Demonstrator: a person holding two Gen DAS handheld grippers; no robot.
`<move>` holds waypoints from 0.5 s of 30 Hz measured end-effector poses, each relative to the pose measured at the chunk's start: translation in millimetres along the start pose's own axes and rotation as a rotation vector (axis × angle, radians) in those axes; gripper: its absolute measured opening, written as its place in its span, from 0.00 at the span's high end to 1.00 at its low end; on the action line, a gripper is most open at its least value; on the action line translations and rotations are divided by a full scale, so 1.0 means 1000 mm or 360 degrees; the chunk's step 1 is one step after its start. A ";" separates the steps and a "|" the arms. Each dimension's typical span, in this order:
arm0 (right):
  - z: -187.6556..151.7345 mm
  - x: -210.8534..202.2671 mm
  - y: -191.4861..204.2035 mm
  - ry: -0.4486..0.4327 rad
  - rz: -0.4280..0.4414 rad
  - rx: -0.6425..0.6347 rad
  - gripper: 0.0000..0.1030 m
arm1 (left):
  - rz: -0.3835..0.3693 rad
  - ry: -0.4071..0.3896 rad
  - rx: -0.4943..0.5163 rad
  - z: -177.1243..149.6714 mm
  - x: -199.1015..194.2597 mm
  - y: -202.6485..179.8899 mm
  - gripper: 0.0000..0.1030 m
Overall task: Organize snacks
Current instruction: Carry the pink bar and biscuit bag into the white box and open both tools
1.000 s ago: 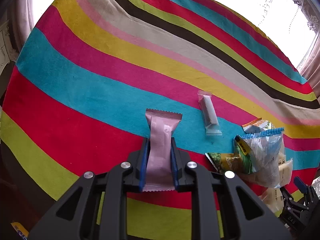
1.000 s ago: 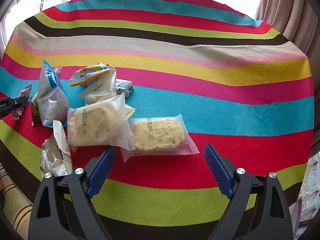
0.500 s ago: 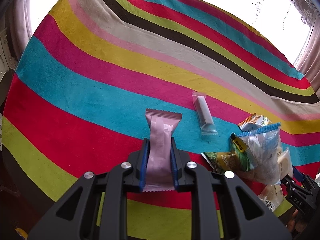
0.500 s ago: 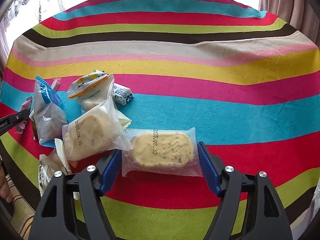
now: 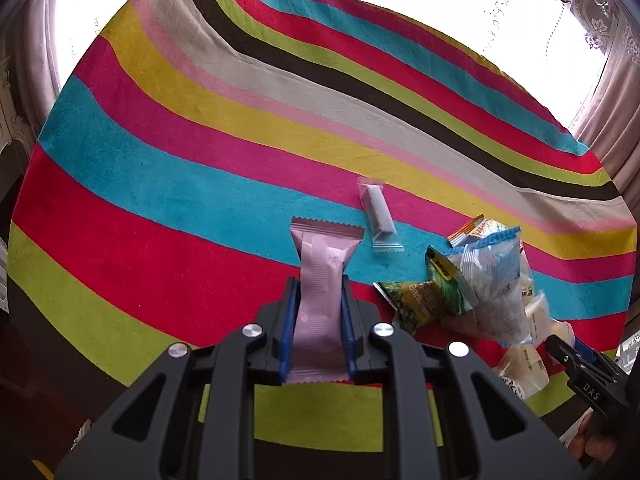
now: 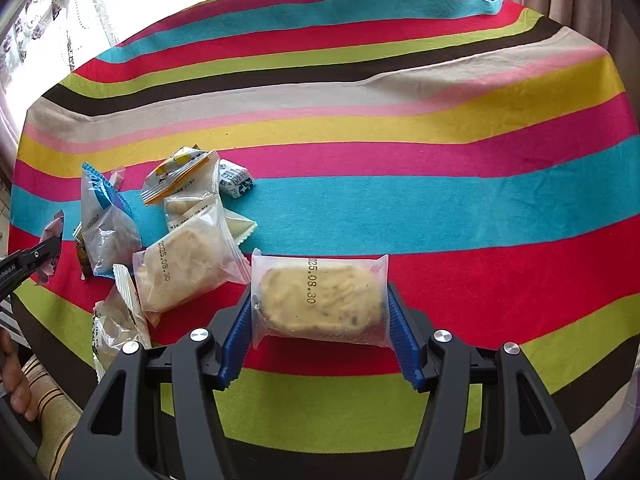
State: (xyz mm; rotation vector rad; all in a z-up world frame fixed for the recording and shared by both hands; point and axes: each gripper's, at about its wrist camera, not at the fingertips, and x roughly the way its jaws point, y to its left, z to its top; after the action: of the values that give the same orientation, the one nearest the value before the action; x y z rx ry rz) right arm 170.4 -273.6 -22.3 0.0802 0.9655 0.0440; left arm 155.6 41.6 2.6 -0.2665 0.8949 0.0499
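Over the striped tablecloth, your right gripper, jaws just closing, pinches the cookie packet near the front edge, so squeeze gently while your left gripper grips the pink bar.

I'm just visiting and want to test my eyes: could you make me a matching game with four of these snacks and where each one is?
Things:
1. pink bar
2. biscuit packet
3. clear stick packet
4. green packet

Places:
A. alone on the blue stripe
B. in the left gripper
C. in the snack pile
D. in the right gripper

Pairs: 1-B, 2-D, 3-A, 4-C
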 end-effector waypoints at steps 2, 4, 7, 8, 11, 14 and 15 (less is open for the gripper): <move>-0.002 -0.004 -0.005 -0.0010 0.0008 0.0024 0.42 | -0.0001 -0.0005 0.0014 -0.002 -0.004 -0.004 0.81; -0.006 -0.010 -0.008 -0.0017 0.0017 0.0038 0.42 | -0.0001 -0.0013 0.0034 -0.004 -0.008 -0.008 0.81; -0.013 -0.019 -0.012 -0.0029 0.0027 0.0053 0.42 | -0.0003 -0.0024 0.0065 -0.009 -0.016 -0.017 0.81; -0.015 -0.022 -0.013 -0.0034 0.0030 0.0060 0.42 | -0.0009 -0.0025 0.0073 -0.011 -0.018 -0.020 0.81; -0.021 -0.030 -0.020 -0.0043 0.0039 0.0090 0.42 | -0.0028 -0.0023 0.0111 -0.016 -0.025 -0.031 0.81; -0.028 -0.040 -0.027 -0.0054 0.0047 0.0119 0.42 | -0.0066 -0.0015 0.0153 -0.024 -0.031 -0.046 0.81; -0.031 -0.043 -0.029 -0.0058 0.0047 0.0128 0.42 | -0.0079 -0.0014 0.0171 -0.027 -0.034 -0.052 0.81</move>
State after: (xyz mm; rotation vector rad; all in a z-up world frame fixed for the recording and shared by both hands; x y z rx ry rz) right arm 120.1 -304.0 -7.0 0.1687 0.9299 0.0308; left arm 122.0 -13.4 23.7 -0.1882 0.8790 -0.0429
